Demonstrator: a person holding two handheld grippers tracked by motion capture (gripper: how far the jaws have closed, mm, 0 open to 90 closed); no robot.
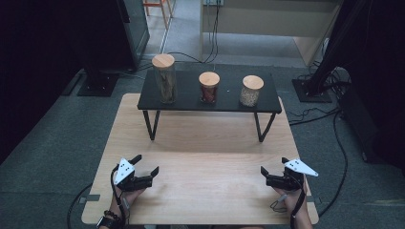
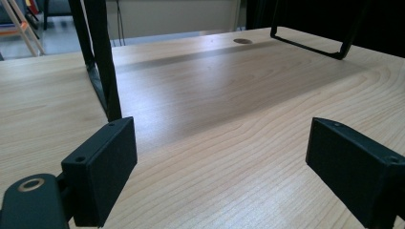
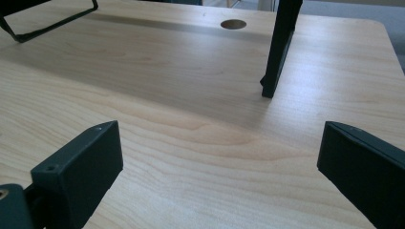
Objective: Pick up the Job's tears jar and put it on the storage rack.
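I am counting three clear glass jars with round wooden lids: a tall one (image 1: 164,78) with brown sticks at upper left of centre in the high view, a shorter one (image 1: 209,87) with dark red contents in the middle, and a third (image 1: 251,90) with pale grains to its right. All three are standing upright and well apart on one low black shelf with thin metal legs (image 1: 191,102), in the upper half of the frame. My left tongs (image 1: 146,164) are resting at lower left and my right tongs (image 1: 262,172) at lower right, both gaping wide and gripping nothing, well apart from the jars. The shelf is sitting on a pale wood-grain worktop (image 1: 205,138) with a round cable hole (image 3: 233,24). Grey carpet and trailing black cables are surrounding it, with dark stands on either side.
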